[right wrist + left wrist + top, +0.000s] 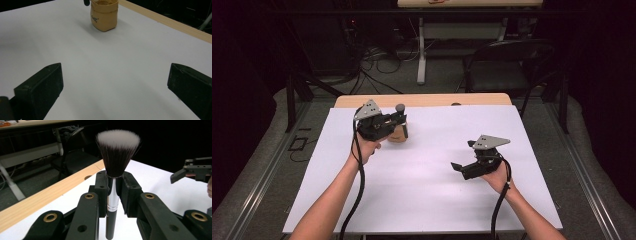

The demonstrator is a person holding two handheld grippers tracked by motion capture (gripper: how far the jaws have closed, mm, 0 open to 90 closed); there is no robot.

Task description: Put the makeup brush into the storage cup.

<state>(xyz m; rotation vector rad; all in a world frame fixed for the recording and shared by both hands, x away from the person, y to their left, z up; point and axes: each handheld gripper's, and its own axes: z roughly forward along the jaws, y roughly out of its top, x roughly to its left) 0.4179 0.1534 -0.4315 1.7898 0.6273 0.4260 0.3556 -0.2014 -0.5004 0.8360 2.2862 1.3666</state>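
Left gripper [113, 182] clamped on a makeup brush [117, 155] at the silver ferrule, bristles up, handle hanging down between the jaws. In the high view it's held at the far left of the white tabletop [427, 200], just above a small tan pouch [399, 134]. Right gripper [112, 92] wide open, nothing in it, near the tabletop's right side, pointing toward the pouch, well apart from it.

Dark room, black chair [507, 62] behind table [422, 100]
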